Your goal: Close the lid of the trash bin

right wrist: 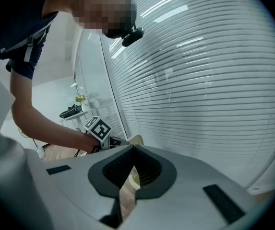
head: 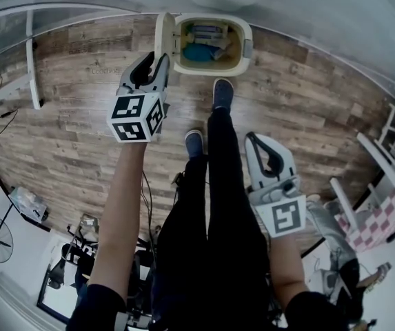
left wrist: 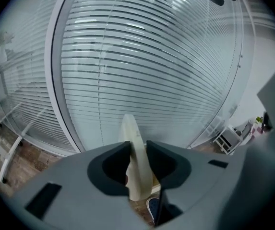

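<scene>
The trash bin point(head: 247, 47) is found open on the wooden floor point(head: 73, 136), its cream lid point(left wrist: 136, 152) stood upright. The lid's edge is clamped by the left gripper point(head: 157, 62); the right gripper point(right wrist: 133, 147) is kept closed, empty. Swinging the lid down is judged still undone.

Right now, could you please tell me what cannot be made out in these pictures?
- Trash bin contents: head view, too small to identify.
- Lid hinge: left gripper view, hidden behind the left claw.
- Any pedal: head view, covered by the shoe.
- Trash bin in right gripper view: mostly blocked by the right claw.
</scene>
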A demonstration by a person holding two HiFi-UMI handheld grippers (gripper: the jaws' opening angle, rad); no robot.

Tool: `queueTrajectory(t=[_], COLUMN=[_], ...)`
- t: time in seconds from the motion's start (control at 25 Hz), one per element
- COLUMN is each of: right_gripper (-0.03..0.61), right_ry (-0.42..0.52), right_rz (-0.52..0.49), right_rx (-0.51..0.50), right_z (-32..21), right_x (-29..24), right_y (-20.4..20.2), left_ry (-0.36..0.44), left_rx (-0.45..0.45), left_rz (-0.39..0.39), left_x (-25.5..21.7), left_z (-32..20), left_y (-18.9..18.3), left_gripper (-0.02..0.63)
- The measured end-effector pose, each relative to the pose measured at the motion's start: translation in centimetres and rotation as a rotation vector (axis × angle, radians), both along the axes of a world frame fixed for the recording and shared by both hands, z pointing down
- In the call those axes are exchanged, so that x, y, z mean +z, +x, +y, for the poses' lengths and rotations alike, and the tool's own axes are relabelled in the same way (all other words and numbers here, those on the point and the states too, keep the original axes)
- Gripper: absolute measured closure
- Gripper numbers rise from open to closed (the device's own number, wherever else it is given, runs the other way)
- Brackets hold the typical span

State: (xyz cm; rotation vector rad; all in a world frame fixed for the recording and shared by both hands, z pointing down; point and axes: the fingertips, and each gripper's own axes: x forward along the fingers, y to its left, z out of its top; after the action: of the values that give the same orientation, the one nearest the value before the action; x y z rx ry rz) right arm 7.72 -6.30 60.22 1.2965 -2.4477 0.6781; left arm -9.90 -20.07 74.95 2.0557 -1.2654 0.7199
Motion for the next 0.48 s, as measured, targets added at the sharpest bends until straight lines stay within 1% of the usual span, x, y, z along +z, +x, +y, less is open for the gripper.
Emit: queueTrajectory(t=[0.16, 0.32, 0.48], right_gripper=[0.575, 0.575, 0.574], right_ry=[0.005, -0.005, -0.018], right_rz=[-0.010, -0.013, -0.012], right_rx=[0.032, 0.057, 0.086], right_z=[-0.6, -0.3, 0.1], right_x=[0.0, 0.1, 0.5], right_y=[0.8, 1.5, 2.5], left_ry=[0.034, 0.069, 0.087], left_rx=[0.055, 0.088, 0.169], left_rz=[-0.022, -0.073, -0.138], left_x=[0.0, 0.2, 1.1], left_z=[0.3, 0.2, 0.6], left_y=[2.9, 5.3, 8.1], left_gripper=[0.499, 0.489, 0.476])
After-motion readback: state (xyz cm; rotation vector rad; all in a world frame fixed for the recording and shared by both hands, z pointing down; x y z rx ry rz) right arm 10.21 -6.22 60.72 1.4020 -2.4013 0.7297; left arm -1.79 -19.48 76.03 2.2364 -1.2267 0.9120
